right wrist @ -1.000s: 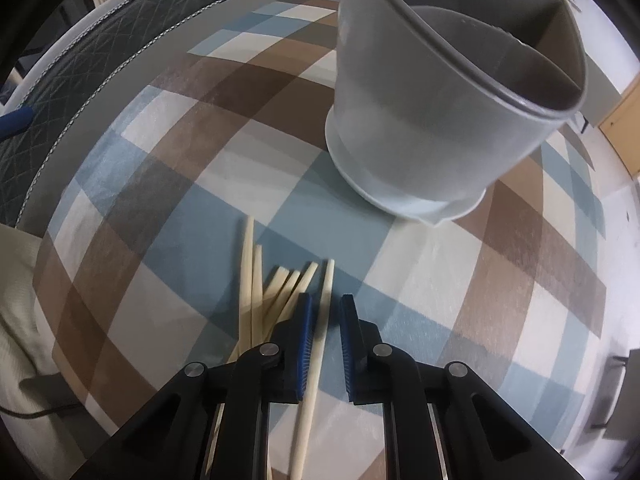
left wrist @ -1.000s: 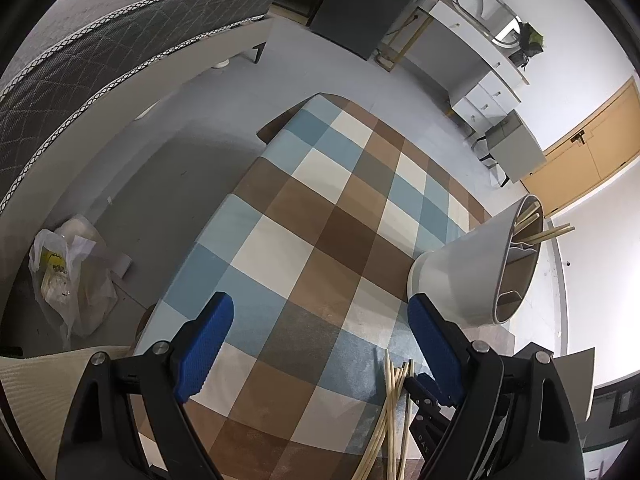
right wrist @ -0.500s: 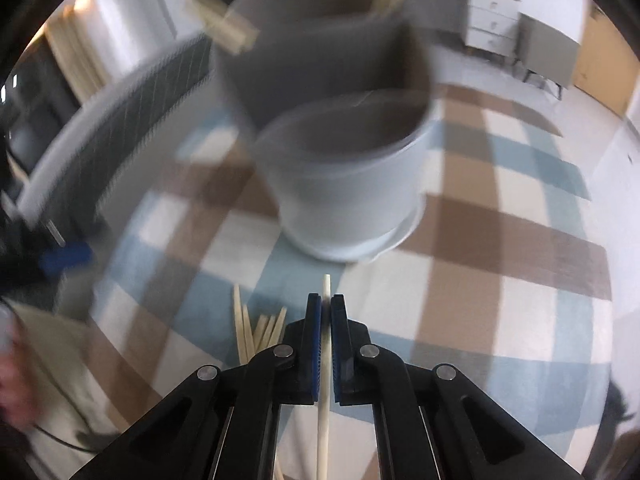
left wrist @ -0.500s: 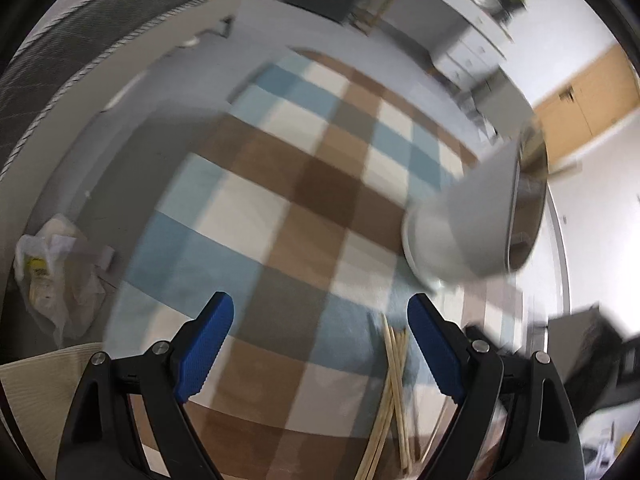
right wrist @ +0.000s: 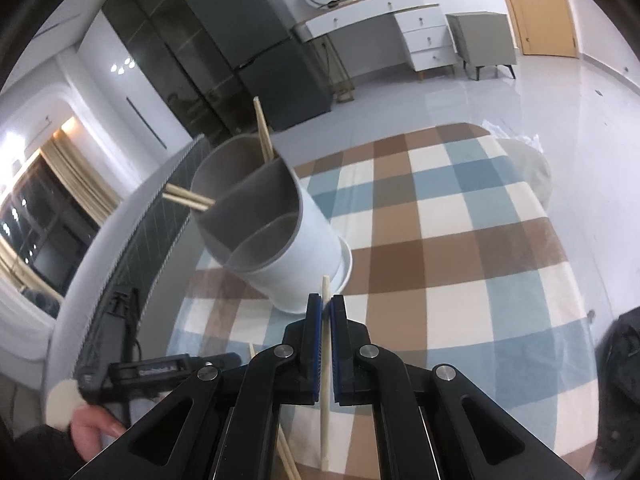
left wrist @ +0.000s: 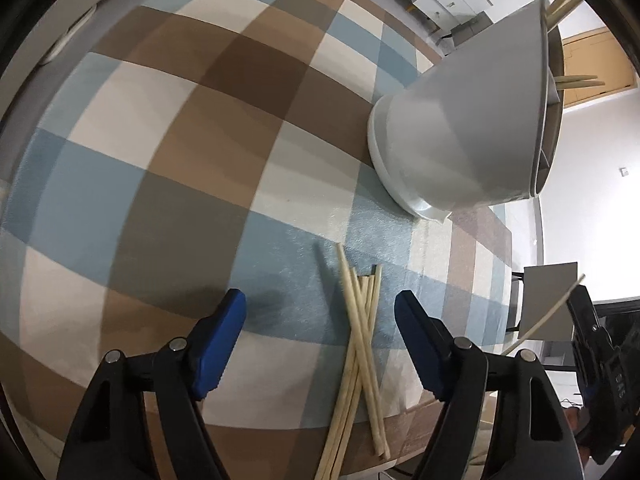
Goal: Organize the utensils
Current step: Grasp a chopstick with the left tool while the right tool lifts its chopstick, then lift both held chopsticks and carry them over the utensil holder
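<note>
Right tongs [right wrist: 325, 308] clamped on one pale, slim wooden chopstick [right wrist: 325, 364], lifted off the checked cloth surface [right wrist: 460, 248] near the grey divided plastic holder [right wrist: 280, 236]. Left tongs [left wrist: 320, 316] closing, pads clear, over the loose chopstick bundle [left wrist: 360, 336] lying flat.

A checked cloth [left wrist: 192, 128] covers the tabletop. Beyond it stand a dark fridge [right wrist: 256, 44], a white desk [right wrist: 372, 28] and a wooden door [right wrist: 536, 4].
</note>
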Available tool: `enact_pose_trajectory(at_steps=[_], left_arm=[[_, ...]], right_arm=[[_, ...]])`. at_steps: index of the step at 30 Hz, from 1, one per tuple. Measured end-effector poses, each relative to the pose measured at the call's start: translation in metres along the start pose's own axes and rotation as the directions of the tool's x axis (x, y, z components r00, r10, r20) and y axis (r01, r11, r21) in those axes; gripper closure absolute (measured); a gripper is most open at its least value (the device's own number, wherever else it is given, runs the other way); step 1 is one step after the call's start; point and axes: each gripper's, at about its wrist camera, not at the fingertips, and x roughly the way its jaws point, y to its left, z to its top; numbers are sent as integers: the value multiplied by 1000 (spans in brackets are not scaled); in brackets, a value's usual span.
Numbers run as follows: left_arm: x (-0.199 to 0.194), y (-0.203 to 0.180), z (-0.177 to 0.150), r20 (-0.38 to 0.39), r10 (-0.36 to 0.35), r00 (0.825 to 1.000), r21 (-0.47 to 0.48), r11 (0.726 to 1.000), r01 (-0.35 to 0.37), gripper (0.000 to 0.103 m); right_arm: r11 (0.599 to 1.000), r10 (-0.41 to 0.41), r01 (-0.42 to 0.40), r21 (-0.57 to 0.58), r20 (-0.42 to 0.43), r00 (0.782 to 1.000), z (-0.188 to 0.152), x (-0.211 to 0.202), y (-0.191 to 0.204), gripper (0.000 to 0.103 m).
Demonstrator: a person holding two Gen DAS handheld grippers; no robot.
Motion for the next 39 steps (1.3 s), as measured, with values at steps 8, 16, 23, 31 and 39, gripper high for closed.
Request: enact_pose_trajectory(at_steps=[8, 16, 23, 31, 39], left_arm=[[1, -6, 13, 14, 7, 1000, -28, 1000, -7, 42], [4, -13, 20, -5, 138, 990, -45, 989, -138, 65], [5, -18, 18, -8, 203, 979, -55, 978, -203, 75], [6, -25, 18, -24, 301, 953, -57, 952, -302, 100], [-1, -29, 9, 28, 329, 944, -75, 942, -326, 103]], right_arm=[[1000, 28, -28, -8, 17, 999, 0, -5, 3, 100], [999, 41, -41, 3, 36, 998, 2, -10, 2, 100], [998, 59, -60, 24, 46, 997, 4, -14, 1, 100], [997, 73, -75, 36, 54, 996, 6, -18, 1, 100], [997, 67, -68, 27, 62, 996, 7, -21, 2, 100]])
